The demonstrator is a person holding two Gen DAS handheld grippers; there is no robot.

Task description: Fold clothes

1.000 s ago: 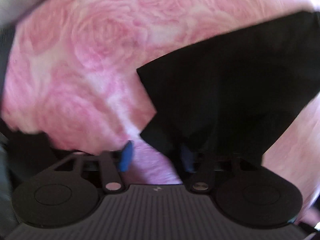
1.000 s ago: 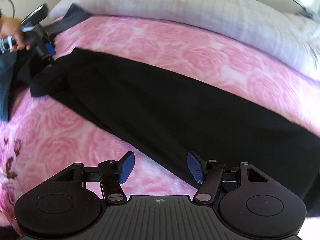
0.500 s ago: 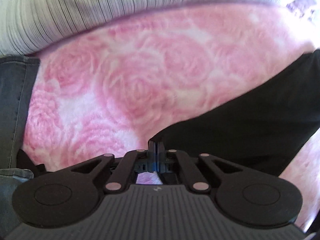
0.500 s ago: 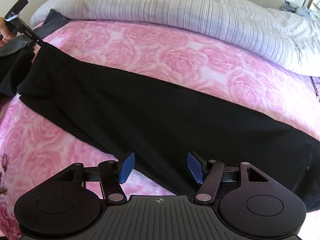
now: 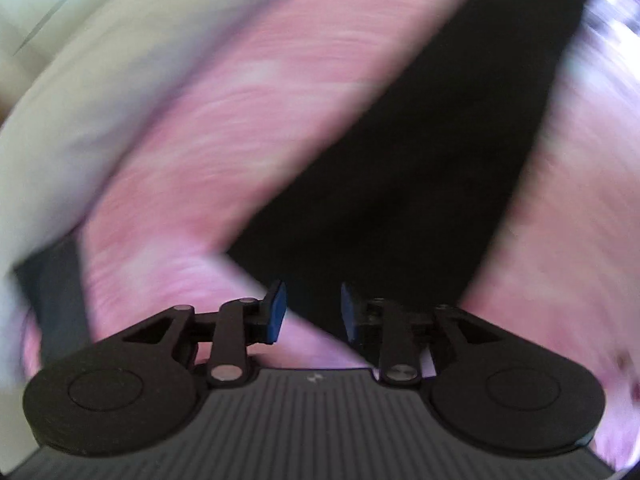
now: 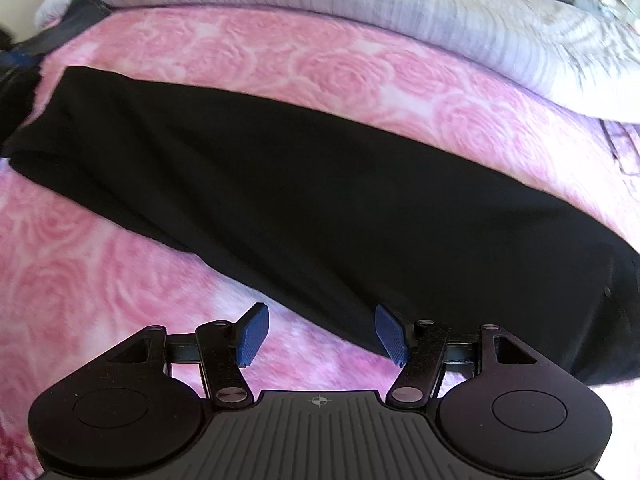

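A long black garment (image 6: 320, 200) lies flat across the pink rose-patterned blanket (image 6: 100, 280), running from far left to near right. My right gripper (image 6: 320, 334) is open and empty, hovering over the garment's near edge. In the blurred left wrist view the same black garment (image 5: 420, 160) stretches away from my left gripper (image 5: 310, 310), which is open and empty just above the garment's end. The left gripper itself is barely visible at the far left edge of the right wrist view.
A white striped duvet (image 6: 360, 0) lies bunched along the far side of the bed, also pale in the left wrist view (image 5: 80, 100). A dark denim piece (image 6: 76, 16) lies at the far left corner, and a dark strip (image 5: 60, 292) shows left of the left gripper.
My left gripper was shut on the garment's end half a second ago; it has opened, let go, and is swinging fast. My right gripper stays open over the near edge.
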